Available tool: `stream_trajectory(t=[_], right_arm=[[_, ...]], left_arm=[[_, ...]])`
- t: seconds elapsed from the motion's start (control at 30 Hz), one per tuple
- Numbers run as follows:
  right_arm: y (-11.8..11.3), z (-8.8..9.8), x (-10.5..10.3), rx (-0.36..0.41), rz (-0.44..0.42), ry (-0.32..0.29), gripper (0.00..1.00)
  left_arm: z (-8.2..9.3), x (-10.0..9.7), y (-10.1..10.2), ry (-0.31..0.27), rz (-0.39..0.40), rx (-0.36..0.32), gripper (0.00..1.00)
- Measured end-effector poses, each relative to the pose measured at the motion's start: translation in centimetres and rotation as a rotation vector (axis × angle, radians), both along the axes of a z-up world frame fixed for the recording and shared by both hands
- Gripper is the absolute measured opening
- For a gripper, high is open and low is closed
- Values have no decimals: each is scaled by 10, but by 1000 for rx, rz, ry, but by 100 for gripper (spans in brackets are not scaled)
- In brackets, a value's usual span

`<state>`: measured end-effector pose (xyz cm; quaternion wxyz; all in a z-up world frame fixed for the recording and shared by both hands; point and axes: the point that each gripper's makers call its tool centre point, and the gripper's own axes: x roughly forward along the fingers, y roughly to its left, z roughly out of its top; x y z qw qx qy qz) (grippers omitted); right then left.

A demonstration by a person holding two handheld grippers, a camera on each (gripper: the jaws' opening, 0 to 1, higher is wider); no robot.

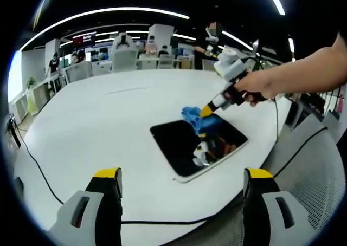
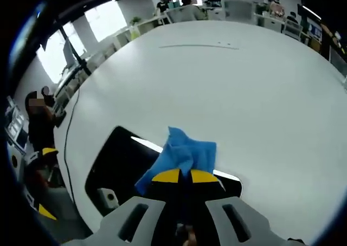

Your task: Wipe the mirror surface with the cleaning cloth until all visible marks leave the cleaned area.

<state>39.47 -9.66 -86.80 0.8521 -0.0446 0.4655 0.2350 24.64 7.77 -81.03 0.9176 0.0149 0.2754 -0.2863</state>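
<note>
the left gripper hangs with jaws apart and empty off the table's near edge, well apart from the mirror. the right gripper, clamped on the blue cloth, presses it at the mirror's far corner; the unwiped glass stretches toward the near-left corner.

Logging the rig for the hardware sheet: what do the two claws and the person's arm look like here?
The left claw has pale grey plastic jaws, dark on the inner faces, each capped with a yellow tip. The right claw has the same grey body, dark slots and yellow tips; in the left gripper view it carries a white block on top. The forearm behind it is bare, no sleeve visible. A black cable runs along the table edge.
</note>
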Motion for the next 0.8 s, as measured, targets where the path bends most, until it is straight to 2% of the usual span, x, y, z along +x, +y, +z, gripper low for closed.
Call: stream_trajectory(t=[0.1, 0.27, 0.6, 0.8], right_arm=[[1, 0, -5, -3, 1, -17, 0], [1, 1, -15, 17, -38, -12, 0], [2, 2, -44, 19, -47, -76, 0], [2, 1, -54, 34, -50, -66, 0]], left_arm=[[0, 0, 0, 0, -1, 2, 93], [-1, -1, 0, 2, -4, 7, 93], [1, -2, -1, -4, -10, 3, 95], [4, -2, -5, -8, -18, -26, 98]])
